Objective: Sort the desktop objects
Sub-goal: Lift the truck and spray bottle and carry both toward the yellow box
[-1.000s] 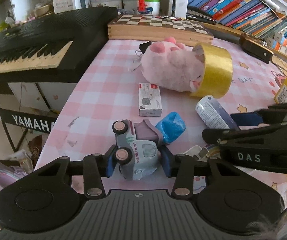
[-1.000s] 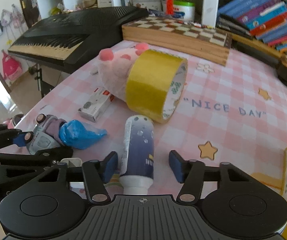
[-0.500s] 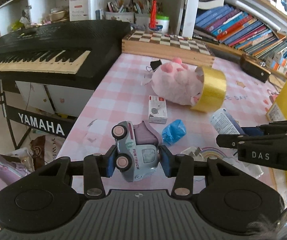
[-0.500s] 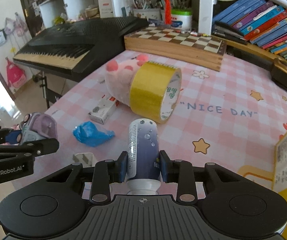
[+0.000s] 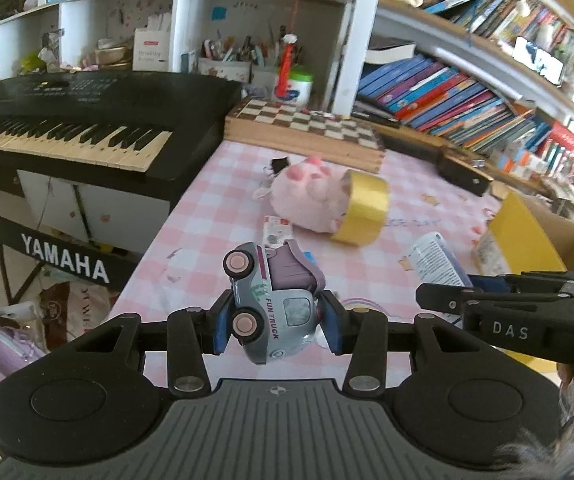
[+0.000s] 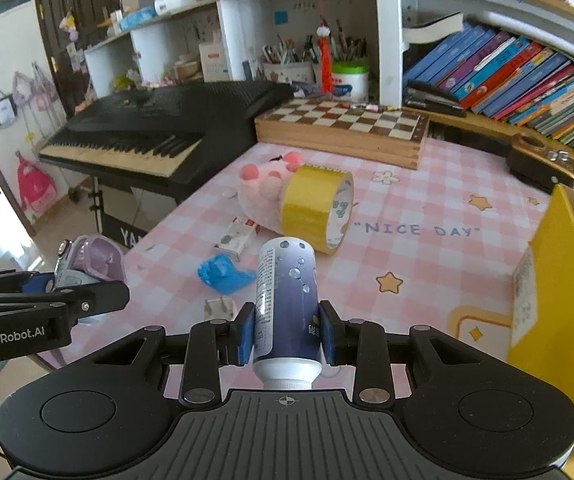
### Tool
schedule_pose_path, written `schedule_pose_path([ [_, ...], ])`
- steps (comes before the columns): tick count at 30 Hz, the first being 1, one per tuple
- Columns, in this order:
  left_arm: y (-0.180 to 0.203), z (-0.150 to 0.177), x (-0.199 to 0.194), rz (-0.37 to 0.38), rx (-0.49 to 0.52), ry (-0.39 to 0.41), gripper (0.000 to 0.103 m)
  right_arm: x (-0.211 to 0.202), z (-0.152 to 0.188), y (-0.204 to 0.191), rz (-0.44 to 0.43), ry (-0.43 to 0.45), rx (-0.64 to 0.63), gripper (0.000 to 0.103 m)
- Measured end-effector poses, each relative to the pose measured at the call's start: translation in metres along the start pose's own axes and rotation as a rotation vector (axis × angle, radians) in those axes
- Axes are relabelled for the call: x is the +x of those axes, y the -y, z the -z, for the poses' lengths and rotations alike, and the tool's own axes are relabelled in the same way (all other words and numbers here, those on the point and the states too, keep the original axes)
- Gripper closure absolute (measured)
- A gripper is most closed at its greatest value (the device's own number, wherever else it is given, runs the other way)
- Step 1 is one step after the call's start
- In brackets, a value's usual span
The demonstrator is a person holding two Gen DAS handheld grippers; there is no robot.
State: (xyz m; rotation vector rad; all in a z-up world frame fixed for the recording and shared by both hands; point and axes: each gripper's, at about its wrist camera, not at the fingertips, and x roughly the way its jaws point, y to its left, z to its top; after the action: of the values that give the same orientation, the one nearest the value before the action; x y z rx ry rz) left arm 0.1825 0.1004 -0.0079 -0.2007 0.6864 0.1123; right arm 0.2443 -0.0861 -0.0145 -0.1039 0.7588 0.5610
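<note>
Above the tablecloth now, fingers (both pairs) clench truck and bottle.

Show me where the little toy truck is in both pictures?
Left wrist view: the toy truck sits low in the middle, pinched between the left gripper fingers.
Right wrist view: the toy truck is at the far left edge, partly hidden behind the left gripper.
Shared landmark: the yellow tape roll leaning on the pink plush toy.

Plush pig w/ tape roll block desk centre.
</note>
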Motion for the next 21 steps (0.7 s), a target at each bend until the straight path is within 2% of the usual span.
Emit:
schedule_pose_path([
  [8,0.006,0.016,-0.037,0.051,0.007,0.035,0.062,-0.035,0.024,-0.009,0.021,0.024,0.019,0.071],
  [21,0.003,0.061,-0.091,0.107,-0.011,0.025,0.062,-0.083,0.065,-0.031,0.03,0.038,0.069,0.071],
])
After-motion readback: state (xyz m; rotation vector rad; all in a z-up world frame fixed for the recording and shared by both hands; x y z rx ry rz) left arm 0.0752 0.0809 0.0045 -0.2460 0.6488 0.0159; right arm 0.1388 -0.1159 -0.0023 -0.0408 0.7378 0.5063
